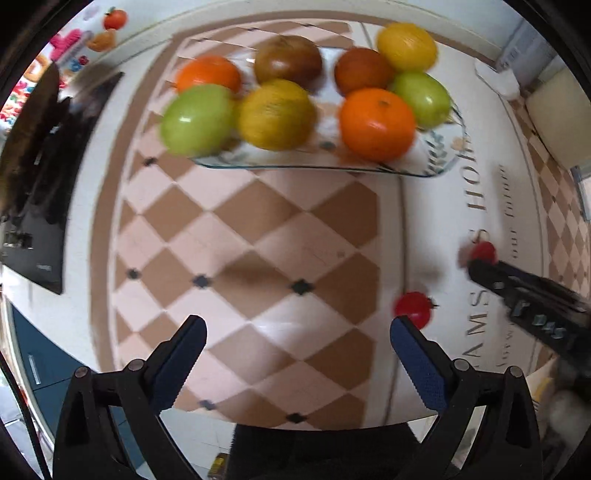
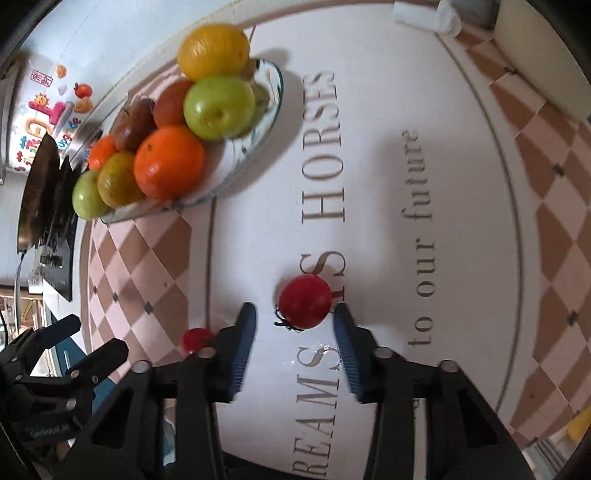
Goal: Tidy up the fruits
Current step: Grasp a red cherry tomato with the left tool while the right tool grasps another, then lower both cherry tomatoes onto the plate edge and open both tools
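Observation:
A glass plate [image 1: 314,168] [image 2: 275,107] holds several green, yellow, orange and brown fruits. Two small red fruits lie on the tablecloth. My left gripper [image 1: 299,332] points down over the checkered cloth, open wide with nothing between its fingers; one red fruit [image 1: 413,308] [image 2: 195,338] lies just outside its right fingertip. My right gripper [image 2: 295,314] [image 1: 476,264] stands around the other red fruit [image 2: 304,301] [image 1: 482,252]. The fruit sits near the right pad, and a gap shows at the left pad. In the right wrist view the left gripper [image 2: 92,338] shows at the lower left.
A black stove with a dark pan [image 1: 37,177] [image 2: 40,184] stands left of the plate. A white object [image 1: 498,79] [image 2: 424,14] lies at the table's far side. The table edge [image 1: 332,424] runs just below my left gripper's fingers.

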